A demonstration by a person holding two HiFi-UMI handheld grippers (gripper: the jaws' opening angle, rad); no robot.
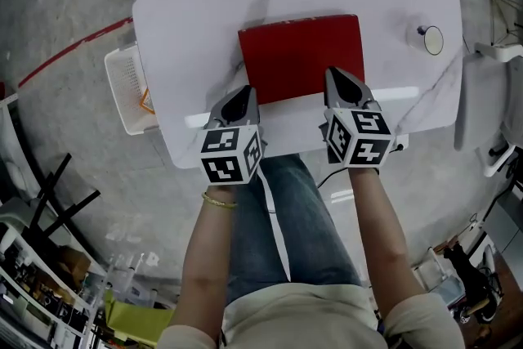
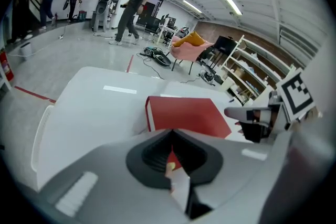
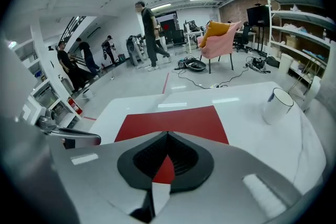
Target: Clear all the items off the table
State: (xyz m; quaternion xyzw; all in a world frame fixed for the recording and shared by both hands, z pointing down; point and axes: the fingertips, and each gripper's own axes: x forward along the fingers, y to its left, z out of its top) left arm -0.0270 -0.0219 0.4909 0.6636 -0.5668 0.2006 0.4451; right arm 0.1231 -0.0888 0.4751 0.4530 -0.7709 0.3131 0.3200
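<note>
Both tools are over the white table (image 1: pixel 188 20) now, and the target looks like the red book (image 1: pixel 301 53), lying flat at the middle of the table with its near edge right under the two tips. The left gripper (image 1: pixel 243 92) sits over the book's near left corner and the right gripper (image 1: pixel 333 76) over its near right corner. Both pairs of jaws are pressed together with nothing between them, and in each gripper view only red cover shows past the closed tips. Whether either tip actually touches the cover, I can't say. So the first job, I'd judge, is to spread the jaws before going lower, because closed tips can only push. A flat book gives no lip to bite, so the clean way is probably to draw it toward the table's near edge until it overhangs, then pinch the full thickness — not just the top cover, or it will flap open on the lift. With one gripper at each near corner it should stay level. The white mug (image 1: pixel 431 39) stands well apart, by the right edge toward the far right corner, so it's in no danger. The white basket (image 1: pixel 124 86) hangs just off the left edge — a likely place to drop the book.
</note>
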